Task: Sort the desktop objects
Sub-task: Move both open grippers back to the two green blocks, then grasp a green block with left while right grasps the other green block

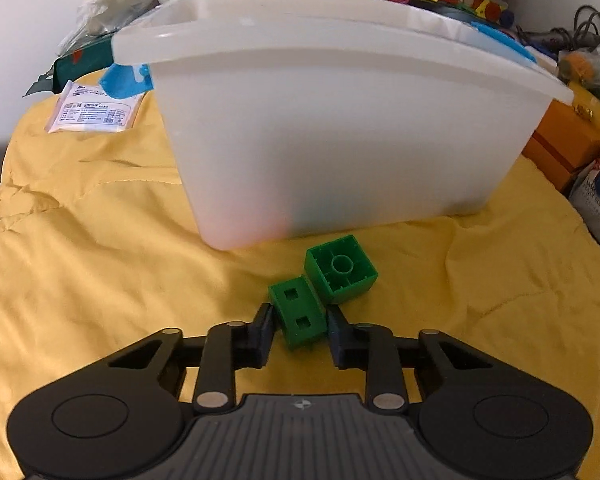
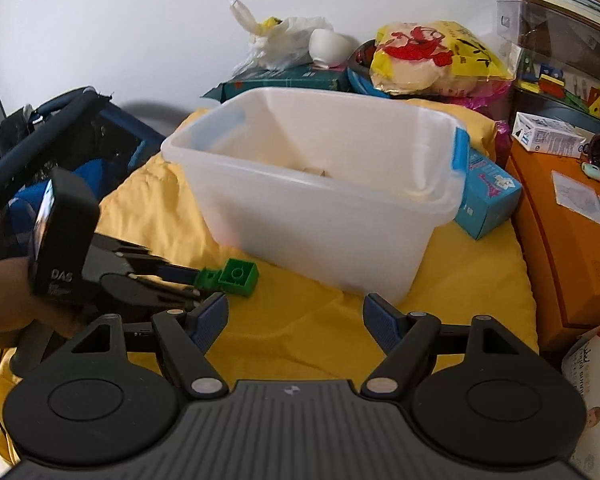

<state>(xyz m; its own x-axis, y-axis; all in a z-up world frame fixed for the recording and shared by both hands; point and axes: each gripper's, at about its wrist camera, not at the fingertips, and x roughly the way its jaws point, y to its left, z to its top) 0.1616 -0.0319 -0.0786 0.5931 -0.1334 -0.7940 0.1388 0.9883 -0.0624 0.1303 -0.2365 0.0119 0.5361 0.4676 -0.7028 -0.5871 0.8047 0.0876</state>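
Right, status at this instant.

Left gripper point(image 1: 300, 330): fingers narrowed around the small green block point(image 1: 298, 316), one pad on each side face. Pads look touching or nearly so. I read it as a grip, though the block sits on the yellow cloth point(image 1: 100, 264), not lifted.

Right gripper point(image 2: 294, 322): fingers spread wide, nothing between them, only cloth ahead.

Small block: directly between the left fingertips, two square holes facing up.

Big green block point(image 1: 340, 274): just past the left fingertips, slightly to their right, touching or just beside the small one. Lies hollow side up, round tube inside visible.

White bin point(image 1: 340, 128): beyond both blocks, straight ahead of the left fingers; ahead of the right fingers too. Open top, translucent; a little pale content near the bottom, cannot identify it.

Handling, judged: both blocks are hard moulded plastic, light, stiff, not fragile. Smooth faces, so somewhat slippery. Flat parallel sides suit a two-pad pinch, so hold mid-height across opposite faces.

Risk: the neighbour sits tight against the small block; lifting may drag or nudge it.

Big block grip: across outer walls, not the thin rim edge.
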